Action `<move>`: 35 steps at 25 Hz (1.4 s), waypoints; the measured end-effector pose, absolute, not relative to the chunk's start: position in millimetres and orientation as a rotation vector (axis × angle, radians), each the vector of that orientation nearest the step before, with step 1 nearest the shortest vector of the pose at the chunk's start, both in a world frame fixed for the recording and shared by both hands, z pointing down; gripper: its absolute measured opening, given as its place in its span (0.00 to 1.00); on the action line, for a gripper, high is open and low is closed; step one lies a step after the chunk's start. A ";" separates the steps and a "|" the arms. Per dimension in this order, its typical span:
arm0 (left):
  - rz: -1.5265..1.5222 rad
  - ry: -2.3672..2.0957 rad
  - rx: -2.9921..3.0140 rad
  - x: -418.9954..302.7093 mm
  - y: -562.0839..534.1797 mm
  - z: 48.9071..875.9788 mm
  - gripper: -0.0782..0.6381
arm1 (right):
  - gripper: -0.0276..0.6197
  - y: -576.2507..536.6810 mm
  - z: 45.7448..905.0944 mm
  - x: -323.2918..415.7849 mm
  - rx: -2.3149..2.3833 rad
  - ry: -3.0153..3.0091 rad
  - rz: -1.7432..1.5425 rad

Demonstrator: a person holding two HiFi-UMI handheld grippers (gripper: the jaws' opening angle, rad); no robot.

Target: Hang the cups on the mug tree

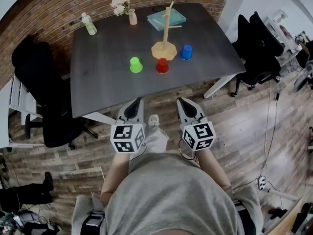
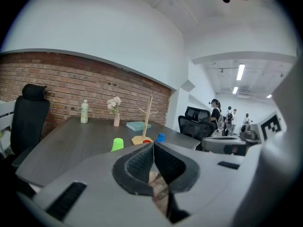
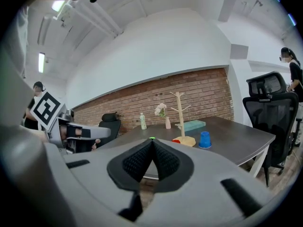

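Closest to you, over the wood floor and short of the table's near edge, your 2 grippers sit side by side, each pointing toward the table. Your left gripper has its jaws pressed together, pad against pad, with nothing caught between them. Your right gripper is the same: jaws closed tight and empty.

Past the near edge, the dark grey tabletop is bare until about its middle. There you meet the 3 cups, all upside down on the table. The green cup stands to the left, apart from the others. The red cup stands to its right, just beside the front of the mug tree's base. The blue cup stands a little farther back, just beside the right of that base.

The wooden mug tree stands upright behind the red cup, its pegs angled upward off the post.

Beyond it, toward the far edge, a teal book lies flat. Left of it stands a small vase of flowers, and farther left a green bottle near the corner. A brick wall runs behind the table.

1 black chair is at the table's left side and another black chair is at its right.
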State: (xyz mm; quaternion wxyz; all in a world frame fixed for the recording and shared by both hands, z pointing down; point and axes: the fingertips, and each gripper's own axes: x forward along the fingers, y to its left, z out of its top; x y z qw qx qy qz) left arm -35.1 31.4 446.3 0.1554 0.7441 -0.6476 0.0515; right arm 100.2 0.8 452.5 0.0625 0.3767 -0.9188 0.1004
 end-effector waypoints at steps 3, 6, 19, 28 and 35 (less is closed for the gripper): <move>0.139 -1.851 2.133 -43.1 11.2 447.8 0.12 | 0.05 -20.3 452.5 94.4 1.150 -2.774 0.296; 0.130 -1.848 2.133 -49.9 -10.5 449.9 0.12 | 0.05 -42.6 455.4 88.8 1.147 -2.762 0.284; 0.130 -1.839 2.129 -88.9 -88.6 455.7 0.12 | 0.05 -123.8 470.1 50.8 1.104 -2.739 0.288; 0.179 -1.756 2.161 -97.5 -121.8 473.2 0.30 | 0.27 -157.6 492.9 39.6 1.073 -2.686 0.311; 0.246 -1.725 2.146 -106.8 -136.9 496.7 0.39 | 0.42 -175.3 513.5 29.9 1.034 -2.648 0.327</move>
